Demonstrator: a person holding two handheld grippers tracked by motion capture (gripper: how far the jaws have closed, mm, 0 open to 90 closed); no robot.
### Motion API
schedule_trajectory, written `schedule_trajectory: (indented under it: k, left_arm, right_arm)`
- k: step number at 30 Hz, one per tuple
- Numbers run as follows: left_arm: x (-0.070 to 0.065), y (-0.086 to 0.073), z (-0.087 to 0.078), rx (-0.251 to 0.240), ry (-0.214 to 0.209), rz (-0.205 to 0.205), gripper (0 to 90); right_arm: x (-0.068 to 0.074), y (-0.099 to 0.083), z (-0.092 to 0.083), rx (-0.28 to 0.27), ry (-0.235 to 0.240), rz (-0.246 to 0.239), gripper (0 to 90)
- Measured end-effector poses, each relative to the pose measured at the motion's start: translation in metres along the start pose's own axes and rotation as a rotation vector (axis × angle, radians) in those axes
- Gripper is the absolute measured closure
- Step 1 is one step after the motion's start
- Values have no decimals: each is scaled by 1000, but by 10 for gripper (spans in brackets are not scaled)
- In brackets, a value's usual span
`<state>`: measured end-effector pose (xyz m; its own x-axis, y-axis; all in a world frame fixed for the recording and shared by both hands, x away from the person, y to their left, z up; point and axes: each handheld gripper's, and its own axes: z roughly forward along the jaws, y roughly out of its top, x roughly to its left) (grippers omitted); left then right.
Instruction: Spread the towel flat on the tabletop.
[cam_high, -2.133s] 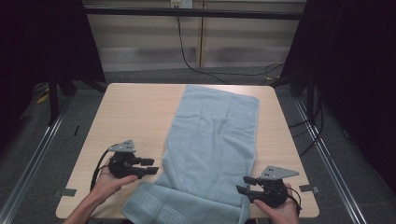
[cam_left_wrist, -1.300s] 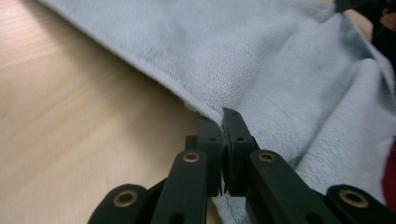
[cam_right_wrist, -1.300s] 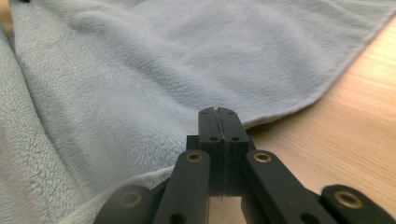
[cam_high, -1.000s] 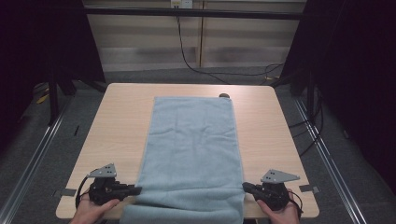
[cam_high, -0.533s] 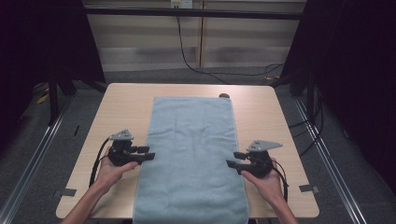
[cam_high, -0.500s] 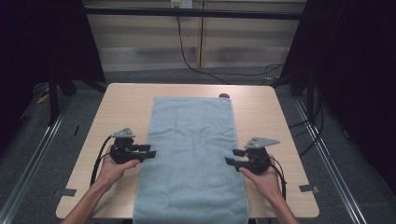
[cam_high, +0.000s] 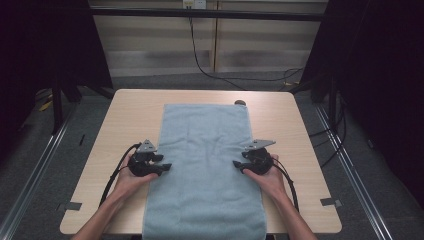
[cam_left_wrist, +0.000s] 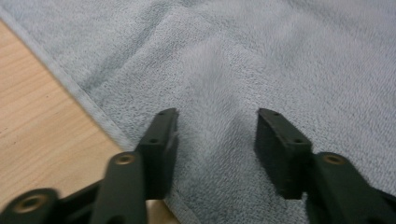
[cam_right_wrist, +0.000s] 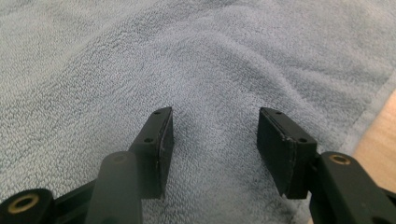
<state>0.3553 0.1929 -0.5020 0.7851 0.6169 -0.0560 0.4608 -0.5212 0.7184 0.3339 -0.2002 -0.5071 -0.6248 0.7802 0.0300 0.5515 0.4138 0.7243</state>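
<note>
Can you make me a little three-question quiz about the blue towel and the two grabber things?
1. True or false: the towel is rolled up into a ball on the table.
2. The left gripper has its jaws: A) open over the towel, B) shut on the towel, C) shut on a cup.
3. Fill the gap: the near end of the towel hangs over the table's ______ edge.

Key
1. False. It lies spread flat, long way down the table.
2. A. The jaws stand apart with towel between and below them; the right gripper is the same.
3. Front, the edge closest to the person.
</note>
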Motion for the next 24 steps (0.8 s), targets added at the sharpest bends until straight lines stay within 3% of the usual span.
schedule_trajectory:
  k: [4, 9, 12, 13, 15, 18, 24]
  left_arm:
    - [-5, -7, -4, -21, -43, 0, 635]
    - [-11, -19, -14, -44, -91, -20, 619]
    - [-14, -23, -18, -48, -100, -26, 608]
    - [-18, -29, -23, -56, -112, -38, 598]
    - [-22, -33, -27, -58, -132, -46, 596]
    - [-27, -38, -31, -61, -163, -74, 583]
    - [-35, -46, -39, -59, -192, -86, 560]
  right_arm:
    - [2, -3, -5, 12, 13, -11, 499]
    - [8, -9, -17, 44, 39, -20, 504]
    - [11, -14, -23, 44, 65, -6, 504]
    - [14, -21, -30, 36, 101, -2, 504]
    - [15, -26, -36, 41, 120, 12, 504]
    - [18, -32, -43, 40, 134, 20, 503]
    - [27, -42, -54, 43, 172, 30, 499]
